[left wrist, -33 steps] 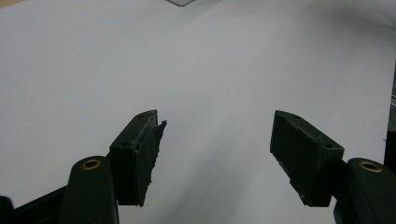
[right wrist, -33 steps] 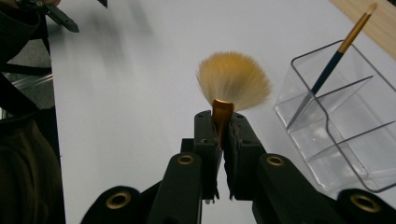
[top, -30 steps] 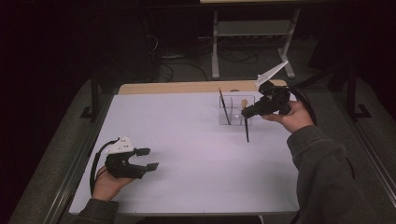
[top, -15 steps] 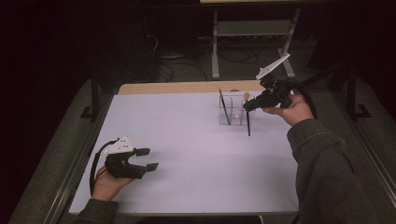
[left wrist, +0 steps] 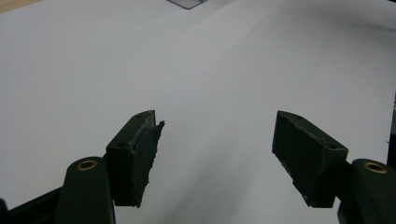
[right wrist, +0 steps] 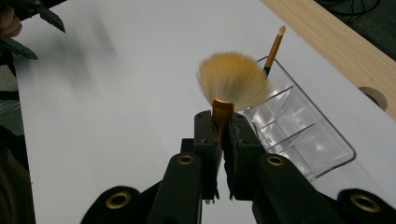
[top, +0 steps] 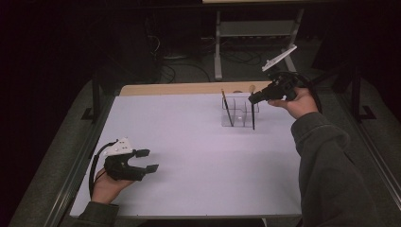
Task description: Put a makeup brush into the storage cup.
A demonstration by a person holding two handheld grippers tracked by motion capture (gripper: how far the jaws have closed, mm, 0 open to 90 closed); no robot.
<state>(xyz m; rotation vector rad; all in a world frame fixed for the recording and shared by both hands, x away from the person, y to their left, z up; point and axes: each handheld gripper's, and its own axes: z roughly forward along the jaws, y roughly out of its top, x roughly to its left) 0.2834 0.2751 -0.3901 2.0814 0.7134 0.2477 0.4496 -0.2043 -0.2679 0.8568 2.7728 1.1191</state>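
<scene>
Now that swung from a slant to nearly plumb and carried slightly up and right in the high view over the past second, hanging handle-down in the upper right of the frame: fan brush (top: 253, 116), pinched just under its gold ferrule by the tightly closed right gripper (top: 255, 98). Seen along that gripper's jaws, tan bristles fanned out above the pads (right wrist: 231, 77). Lower tip at the right end of the clear organizer (top: 239, 118); impossible to tell whether already inside or just in front of its wall. Probably lined up for a straight drop into the right compartment. Leaning in the left compartment, a second brush (top: 227, 108), well apart from the held one. Close behind the organizer, the wooden edge strip (top: 189, 88), so little room rearward. Plenty of bare white table (top: 189, 156) toward centre and bottom. At lower left, resting and unmoved, left gripper (top: 147, 161), jaws spread wide with nothing between.
</scene>
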